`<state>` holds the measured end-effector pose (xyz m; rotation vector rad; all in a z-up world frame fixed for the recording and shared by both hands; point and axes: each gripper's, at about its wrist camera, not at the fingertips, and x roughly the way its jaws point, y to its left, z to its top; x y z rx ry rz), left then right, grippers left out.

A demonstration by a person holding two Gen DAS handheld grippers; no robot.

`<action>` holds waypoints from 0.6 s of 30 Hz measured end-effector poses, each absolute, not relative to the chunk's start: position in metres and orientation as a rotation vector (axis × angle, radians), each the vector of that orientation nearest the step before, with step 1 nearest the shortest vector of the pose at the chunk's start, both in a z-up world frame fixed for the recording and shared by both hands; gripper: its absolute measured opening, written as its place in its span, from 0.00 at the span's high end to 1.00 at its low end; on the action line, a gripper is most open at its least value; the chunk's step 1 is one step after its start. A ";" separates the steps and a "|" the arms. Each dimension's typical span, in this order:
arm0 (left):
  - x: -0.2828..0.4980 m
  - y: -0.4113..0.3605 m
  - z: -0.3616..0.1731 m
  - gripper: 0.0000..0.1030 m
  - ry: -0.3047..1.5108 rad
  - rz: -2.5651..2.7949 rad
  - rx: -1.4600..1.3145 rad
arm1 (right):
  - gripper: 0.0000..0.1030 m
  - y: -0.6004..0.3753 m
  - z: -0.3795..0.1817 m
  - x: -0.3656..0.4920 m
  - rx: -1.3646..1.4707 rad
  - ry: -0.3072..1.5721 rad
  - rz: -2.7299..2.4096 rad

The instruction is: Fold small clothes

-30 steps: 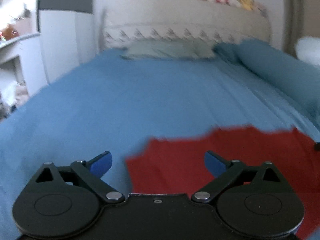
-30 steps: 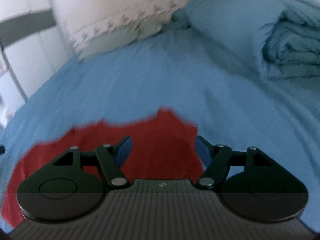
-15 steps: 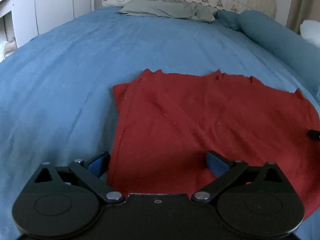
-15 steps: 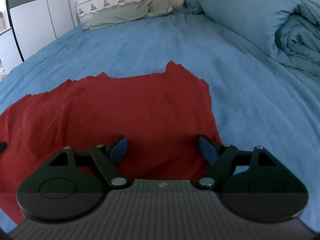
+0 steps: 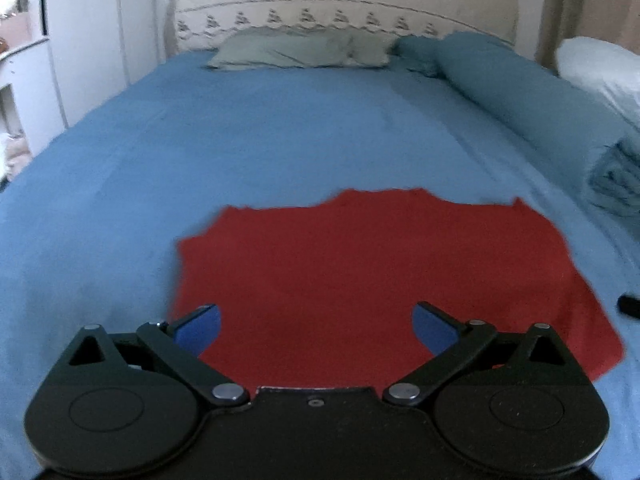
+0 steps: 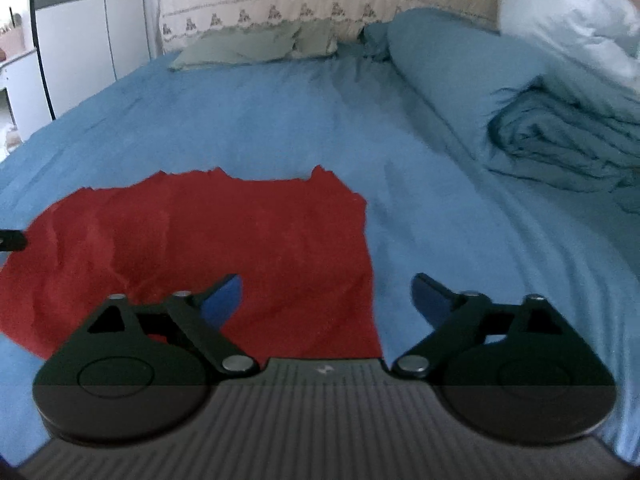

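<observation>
Left wrist view: red garment (image 5: 380,280) lies flat on the blue bed sheet (image 5: 260,140), near the foot end, its far edge ragged, facing the headboard (image 5: 344,12). Left gripper (image 5: 316,326) hovers over the garment's near-left part, jaws spread wide, nothing between them; left blue pad at the cloth's left edge. Right wrist view: same garment (image 6: 208,240), w/ some creases on its left part; right gripper (image 6: 326,298) sits over its near-right corner, jaws wide apart & empty, left pad over red cloth, right pad over bare sheet (image 6: 460,220). Beyond the garment toward the headboard: grey-green pillow (image 5: 288,50). To the garment's right: rolled blue duvet (image 6: 540,120), white bedding (image 6: 572,28) past it. No containers in either view.
</observation>
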<state>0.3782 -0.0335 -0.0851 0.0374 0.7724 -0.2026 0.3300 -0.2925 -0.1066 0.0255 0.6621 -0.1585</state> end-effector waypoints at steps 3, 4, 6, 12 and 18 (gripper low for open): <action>0.372 -0.063 -0.093 0.00 0.795 -0.245 0.055 | 0.00 -0.291 -0.111 0.310 0.039 0.702 -0.157; 0.370 -0.073 -0.098 0.00 0.804 -0.256 0.063 | 0.00 -0.290 -0.116 0.305 0.043 0.720 -0.161; 0.369 -0.086 -0.107 0.00 0.824 -0.269 0.069 | 0.00 -0.289 -0.126 0.292 0.067 0.723 -0.179; 0.365 -0.115 -0.132 0.00 0.883 -0.281 0.096 | 0.00 -0.305 -0.163 0.267 0.335 0.698 -0.219; 0.380 -0.120 -0.142 0.00 0.921 -0.291 0.069 | 0.05 -0.321 -0.186 0.270 0.522 0.618 -0.236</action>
